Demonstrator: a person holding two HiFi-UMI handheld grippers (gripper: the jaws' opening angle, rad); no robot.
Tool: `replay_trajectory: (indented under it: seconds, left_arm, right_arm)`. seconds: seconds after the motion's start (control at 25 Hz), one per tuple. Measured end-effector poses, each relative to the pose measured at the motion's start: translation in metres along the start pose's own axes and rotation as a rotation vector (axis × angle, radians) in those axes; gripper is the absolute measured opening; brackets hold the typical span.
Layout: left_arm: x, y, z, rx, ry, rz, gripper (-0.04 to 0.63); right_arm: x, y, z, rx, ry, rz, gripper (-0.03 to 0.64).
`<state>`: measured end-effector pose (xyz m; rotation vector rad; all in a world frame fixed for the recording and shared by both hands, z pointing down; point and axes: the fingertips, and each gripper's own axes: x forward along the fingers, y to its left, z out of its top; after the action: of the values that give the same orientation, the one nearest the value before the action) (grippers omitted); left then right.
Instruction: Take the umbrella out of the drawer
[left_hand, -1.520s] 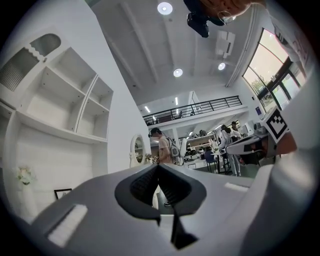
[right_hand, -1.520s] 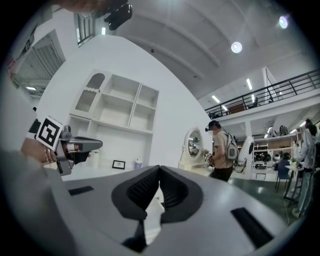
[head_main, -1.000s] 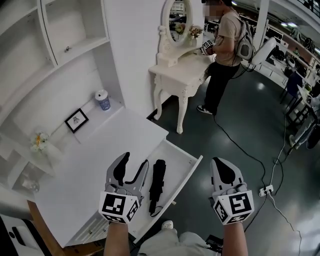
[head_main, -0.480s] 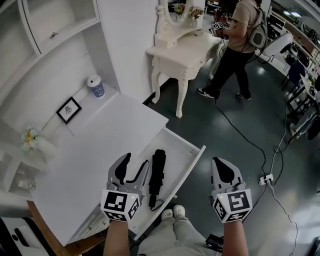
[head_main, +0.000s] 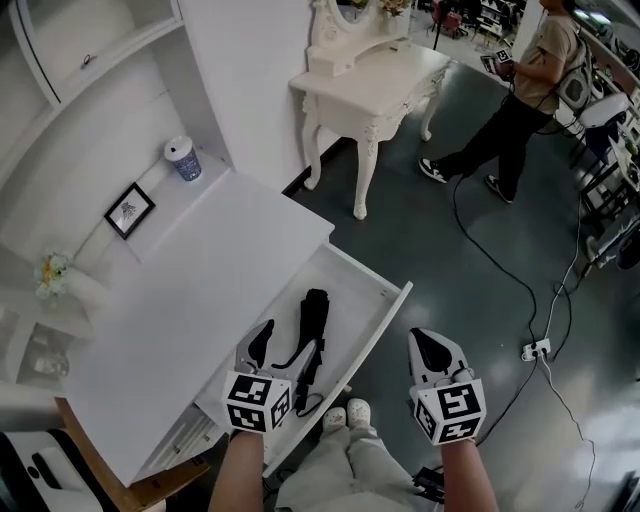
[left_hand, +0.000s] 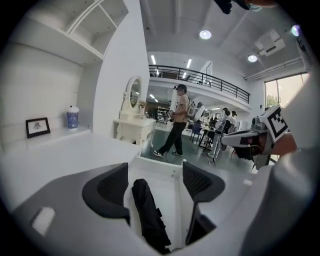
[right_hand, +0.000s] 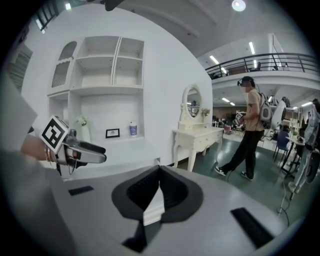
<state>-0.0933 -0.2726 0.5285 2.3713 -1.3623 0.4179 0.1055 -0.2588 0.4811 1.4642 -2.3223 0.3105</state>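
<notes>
step: reach for the umbrella (head_main: 313, 320); not gripped yet, it lies in the open drawer (head_main: 385, 300)
left gripper (head_main: 283, 350): jaws wide apart and have just been opening; the umbrella shows in the gap between them, pads not pressing on it
right gripper (head_main: 432, 350): jaws closed tip to tip, nothing held; it hangs outside the drawer's right wall, over the floor
umbrella position: black, folded, lying lengthwise on the drawer bottom, more toward the left side, strap loop at the near end
umbrella vs left gripper: in the left gripper view the umbrella (left_hand: 147, 215) runs just below and between the two pads of the left gripper (left_hand: 152, 182), nearer the left pad; near, but apart
umbrella vs right gripper: well apart; the right gripper view shows only its own closed right gripper (right_hand: 159, 187), no umbrella
how to do it well: probably keep the jaws wide, straddle the umbrella across its width around the middle, go low enough that both pads get past the fabric, then close
watch: drawer walls and the tabletop (head_main: 200, 290) edge leave little room; the loose strap could snag; soft fabric may slip, so grip the body rather than a fold
right gripper's part: likely spare, could steady the drawer front
</notes>
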Motion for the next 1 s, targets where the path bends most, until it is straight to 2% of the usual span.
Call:
replay_trajectory:
  seconds: [0.2, 0.6, 0.8, 1.0]
  left_arm:
    - [0.029, 0.005, -0.044, -0.046, 0.172, 0.017, 0.331]
    - [0.077, 0.008, -0.125, -0.075, 0.483, 0.056, 0.339]
    - [0.096, 0.011, -0.156, -0.063, 0.565, 0.132, 0.344]
    - [0.114, 0.011, -0.185, -0.043, 0.662, 0.168, 0.382]
  right_arm:
    - [0.011, 0.001, -0.019, 0.022, 0.051, 0.026, 0.008]
    - [0.036, -0.010, -0.052, 0.074, 0.127, 0.047, 0.008]
    - [0.040, -0.010, -0.068, 0.101, 0.159, 0.057, 0.008]
    - [0.041, -0.013, -0.084, 0.115, 0.188, 0.058, 0.008]
